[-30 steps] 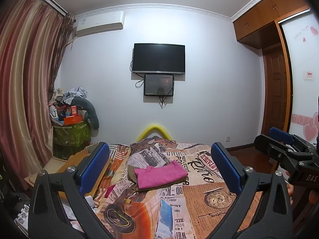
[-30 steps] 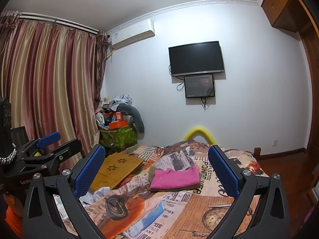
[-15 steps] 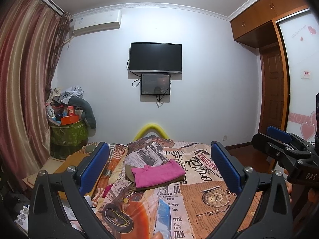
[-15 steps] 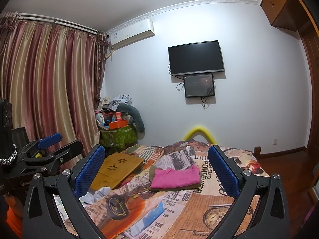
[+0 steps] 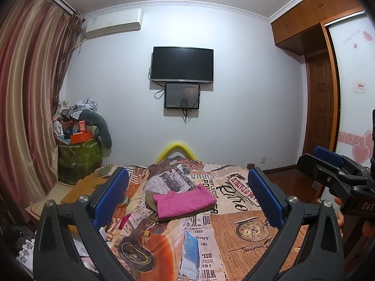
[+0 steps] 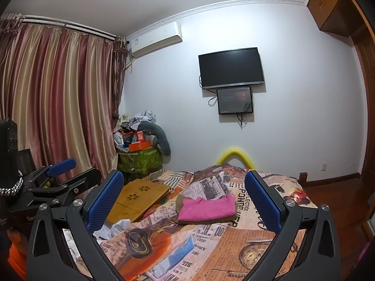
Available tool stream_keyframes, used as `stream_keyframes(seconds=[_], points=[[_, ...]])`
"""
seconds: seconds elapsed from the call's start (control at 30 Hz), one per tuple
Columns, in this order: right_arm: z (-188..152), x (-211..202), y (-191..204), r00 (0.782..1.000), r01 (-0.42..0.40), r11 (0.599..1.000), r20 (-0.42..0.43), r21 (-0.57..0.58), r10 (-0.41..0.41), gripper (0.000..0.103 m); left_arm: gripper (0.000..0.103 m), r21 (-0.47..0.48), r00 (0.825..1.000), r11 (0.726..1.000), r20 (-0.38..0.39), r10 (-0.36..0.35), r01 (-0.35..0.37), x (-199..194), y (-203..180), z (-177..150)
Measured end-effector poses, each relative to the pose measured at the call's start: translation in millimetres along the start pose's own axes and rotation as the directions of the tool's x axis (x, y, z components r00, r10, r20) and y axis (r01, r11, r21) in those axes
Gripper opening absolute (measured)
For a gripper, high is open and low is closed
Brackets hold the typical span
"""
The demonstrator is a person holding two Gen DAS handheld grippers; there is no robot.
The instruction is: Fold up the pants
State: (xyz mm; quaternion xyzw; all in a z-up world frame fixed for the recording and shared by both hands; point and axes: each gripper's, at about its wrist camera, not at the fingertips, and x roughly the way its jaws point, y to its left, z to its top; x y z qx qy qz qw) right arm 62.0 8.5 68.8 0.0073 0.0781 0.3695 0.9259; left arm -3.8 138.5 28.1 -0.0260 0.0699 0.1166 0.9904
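Folded pink pants (image 5: pixel 184 201) lie on top of a folded olive garment (image 5: pixel 150 197) in the middle of the bed (image 5: pixel 246 234); they also show in the right wrist view (image 6: pixel 206 208). My left gripper (image 5: pixel 187 194) is open and empty, held above the near part of the bed, well short of the stack. My right gripper (image 6: pixel 184 196) is open and empty, also well short of the stack. The right gripper shows at the right edge of the left wrist view (image 5: pixel 332 173); the left gripper shows at the left edge of the right wrist view (image 6: pixel 63 178).
The bed has a newspaper-print cover. A wooden lap tray (image 6: pixel 138 196) lies on its left side, with white crumpled items (image 6: pixel 112 229) beside it. A cluttered green bin (image 6: pixel 140 161) stands by the curtains (image 6: pixel 58 103). A TV (image 5: pixel 182 64) hangs on the far wall. A wardrobe (image 5: pixel 351 93) is on the right.
The left wrist view has shifted slightly, so the room sits a little further left and lower in frame. The pants stack has not moved. Both grippers stay open.
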Motion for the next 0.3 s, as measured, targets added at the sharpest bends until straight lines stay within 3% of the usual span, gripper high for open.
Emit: stream_keyframes(seconds=[0.3], points=[[0.1, 0.8, 0.4, 1.0, -0.001, 1.0, -0.003, 0.002, 0.001, 0.103, 0.103, 0.004, 1.0, 1.0, -0.008, -0.005, 0.005, 4.4, 0.8, -3.3]])
